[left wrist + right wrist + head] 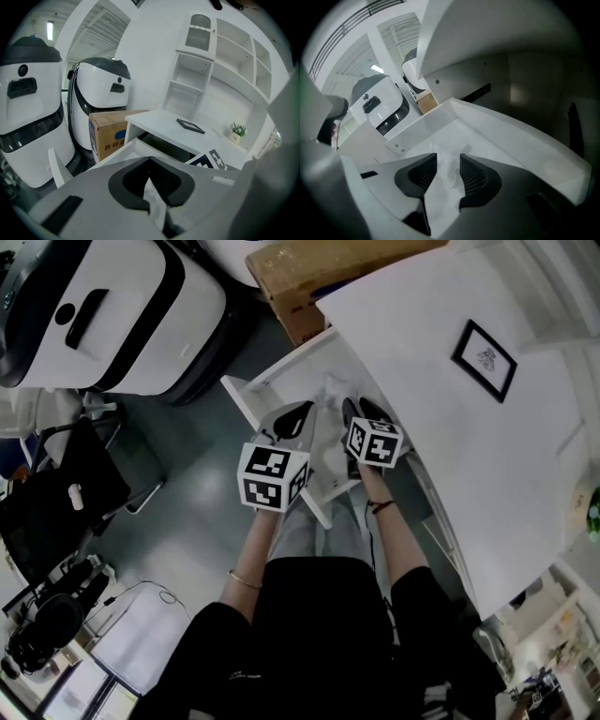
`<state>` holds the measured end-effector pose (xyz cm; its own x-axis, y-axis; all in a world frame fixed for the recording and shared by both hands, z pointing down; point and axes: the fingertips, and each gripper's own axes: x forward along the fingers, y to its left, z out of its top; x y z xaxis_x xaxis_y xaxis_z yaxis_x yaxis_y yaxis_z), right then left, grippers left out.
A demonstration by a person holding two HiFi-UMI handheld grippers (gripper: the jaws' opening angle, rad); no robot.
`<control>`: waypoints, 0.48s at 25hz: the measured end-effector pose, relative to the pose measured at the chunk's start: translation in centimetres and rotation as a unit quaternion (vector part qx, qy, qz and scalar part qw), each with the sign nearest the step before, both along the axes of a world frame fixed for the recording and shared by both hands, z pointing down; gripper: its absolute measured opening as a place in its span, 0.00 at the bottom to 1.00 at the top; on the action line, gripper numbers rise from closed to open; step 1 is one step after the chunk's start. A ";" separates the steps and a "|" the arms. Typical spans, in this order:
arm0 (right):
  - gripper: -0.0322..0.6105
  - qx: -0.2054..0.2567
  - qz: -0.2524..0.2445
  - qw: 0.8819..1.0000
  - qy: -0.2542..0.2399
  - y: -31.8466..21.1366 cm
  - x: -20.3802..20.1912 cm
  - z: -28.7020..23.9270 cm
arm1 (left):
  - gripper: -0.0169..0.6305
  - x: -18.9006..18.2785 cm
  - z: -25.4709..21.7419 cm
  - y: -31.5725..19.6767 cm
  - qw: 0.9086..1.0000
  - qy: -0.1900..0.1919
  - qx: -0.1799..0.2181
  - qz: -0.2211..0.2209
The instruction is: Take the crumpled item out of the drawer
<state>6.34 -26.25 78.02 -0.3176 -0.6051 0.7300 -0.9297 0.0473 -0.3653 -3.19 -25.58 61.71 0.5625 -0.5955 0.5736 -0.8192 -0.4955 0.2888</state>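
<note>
A white drawer (251, 395) stands pulled out from under the white desk (422, 399). Inside it lies a crumpled white item (334, 390), which looks like paper. In the right gripper view the crumpled item (446, 161) sits between the pads of my right gripper (447, 171); the jaws stand apart and do not press on it. That gripper (359, 413) reaches into the drawer (423, 123) under the desk's edge. My left gripper (302, 412) hovers over the drawer's left side with its jaws (150, 160) meeting at the tips, nothing held.
A cardboard box (309, 277) stands beyond the drawer, beside large white machines (112, 306). A black picture frame (484, 358) lies on the desk and a small plant (238, 130) stands further back. White shelves (220, 61) rise behind. The person's legs are below the drawer.
</note>
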 end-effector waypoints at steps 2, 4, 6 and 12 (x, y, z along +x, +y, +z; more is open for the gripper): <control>0.29 -0.008 0.001 1.000 -0.006 -0.3 -0.1 0.7 | 0.02 0.2 0.0 -0.2 1.000 0.000 0.002 0.001; 0.33 -0.018 0.001 1.000 -0.007 -0.5 -0.2 1.5 | 0.02 0.4 0.0 -0.3 1.000 0.000 0.005 0.003; 0.36 -0.025 0.004 1.000 -0.006 -0.7 -0.1 2.1 | 0.02 0.5 0.0 -0.4 1.000 0.002 0.007 0.004; 0.37 -0.045 0.006 0.999 -0.012 -1.3 -0.5 3.2 | 0.02 0.4 0.1 -0.7 1.000 0.012 0.008 -0.005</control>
